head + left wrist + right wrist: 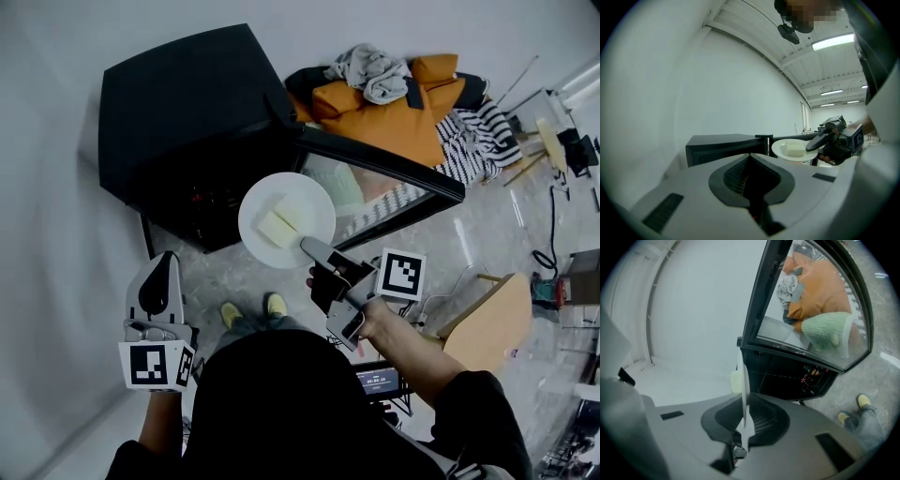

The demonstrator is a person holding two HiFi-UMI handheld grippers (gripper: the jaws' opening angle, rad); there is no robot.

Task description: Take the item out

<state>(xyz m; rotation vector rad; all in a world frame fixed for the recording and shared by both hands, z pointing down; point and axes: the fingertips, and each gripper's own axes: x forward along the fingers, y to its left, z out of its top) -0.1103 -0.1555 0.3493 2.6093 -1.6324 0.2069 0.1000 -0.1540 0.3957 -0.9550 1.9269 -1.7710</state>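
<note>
A white plate [258,199] carrying pale yellow blocks [279,223] hangs in the air just in front of the open black oven [187,122]. My right gripper [309,247] is shut on the plate's near rim. In the right gripper view the plate [743,385] stands edge-on between the jaws of my right gripper [743,423], with the oven's dark inside [787,378] beyond. My left gripper [157,274] is off to the lower left, apart from the oven, its jaws together on nothing. The left gripper [750,177] view shows the plate [780,149], the blocks [794,149] and the right gripper [814,142].
The oven's glass door [384,187] swings open to the right. Behind it lies a pile of orange, grey and striped clothes [398,98]. A wooden stool [487,323] stands at my right. My yellow shoes [251,309] are on the marbled floor. A white wall runs along the left.
</note>
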